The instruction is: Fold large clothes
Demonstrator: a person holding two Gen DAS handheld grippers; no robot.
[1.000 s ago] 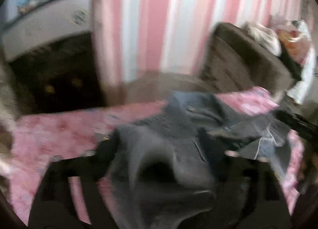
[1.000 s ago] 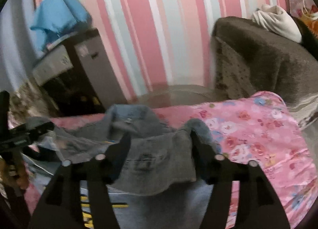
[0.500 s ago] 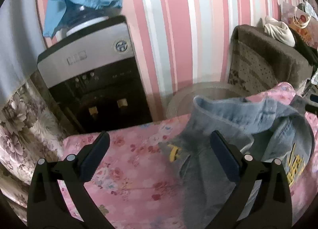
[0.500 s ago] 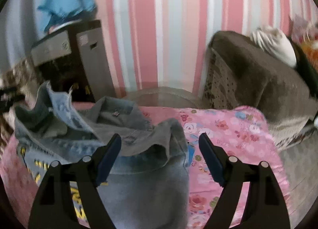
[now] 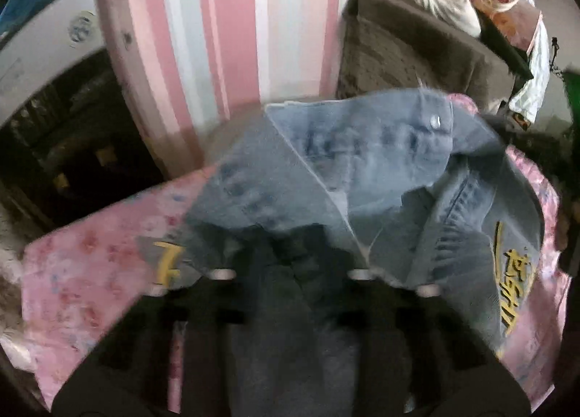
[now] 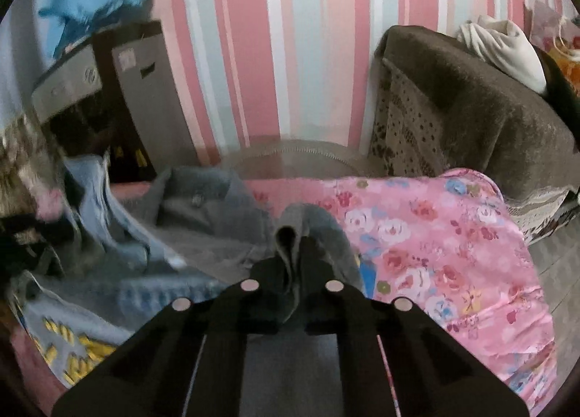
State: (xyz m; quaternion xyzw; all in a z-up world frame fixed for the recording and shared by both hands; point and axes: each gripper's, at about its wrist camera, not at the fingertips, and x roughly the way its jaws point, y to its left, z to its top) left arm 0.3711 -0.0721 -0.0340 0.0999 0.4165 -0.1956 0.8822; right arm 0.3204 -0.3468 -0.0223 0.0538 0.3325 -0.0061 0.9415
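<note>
A blue denim jacket [image 5: 362,163] with yellow lettering lies crumpled on a table under a pink floral cloth [image 5: 90,272]. My left gripper [image 5: 290,261] is closed on a fold of the jacket, which drapes over its fingers. In the right wrist view the jacket [image 6: 188,228] spreads to the left, and my right gripper [image 6: 291,265] is shut on a pinched ridge of its denim. The fingertips of both grippers are hidden in cloth.
The pink floral cloth [image 6: 435,236] covers the table. Behind stands a pink striped wall [image 6: 290,36], a water dispenser [image 6: 108,91] with a blue cover at left, a brown draped sofa [image 6: 471,109] at right, and a round fan guard [image 6: 301,159] by the wall.
Both grippers were open half a second ago and have closed on the jacket. The jacket's collar side has lifted and shifted in the left wrist view.
</note>
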